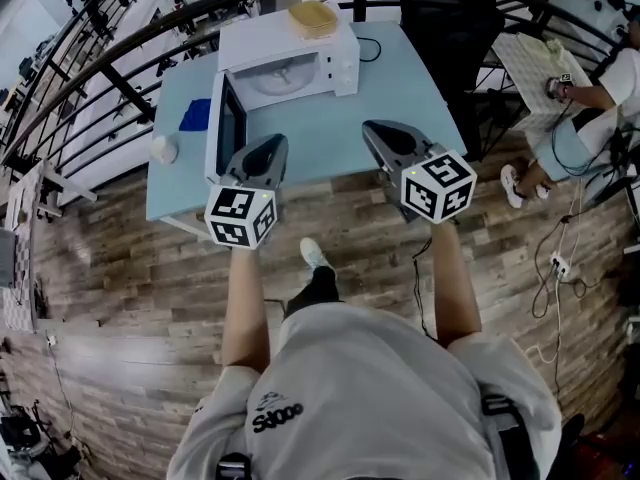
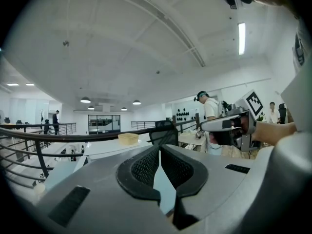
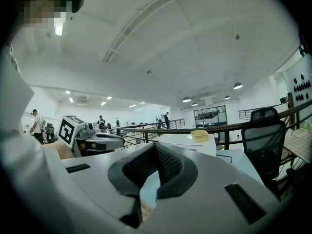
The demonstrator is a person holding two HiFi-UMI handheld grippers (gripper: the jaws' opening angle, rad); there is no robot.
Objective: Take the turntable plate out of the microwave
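Note:
The white microwave (image 1: 335,66) stands at the back of the light blue table (image 1: 330,133), and its door (image 1: 228,128) hangs open to the left. Inside it the pale round turntable plate (image 1: 283,76) lies flat. My left gripper (image 1: 276,141) is shut and empty, hovering over the table's front part just right of the open door. To the right of the microwave's front, my right gripper (image 1: 370,128) is also shut and empty. Both point level toward the microwave, well short of it. In the gripper views both pairs of jaws, left gripper (image 2: 159,147) and right gripper (image 3: 156,146), meet at the tips.
A yellow basket (image 1: 313,18) sits on top of the microwave. A blue cloth (image 1: 196,114) and a white cup (image 1: 163,149) lie on the table's left side. A black chair (image 1: 445,28) stands behind the table, with a railing beyond. A seated person (image 1: 590,118) is at far right.

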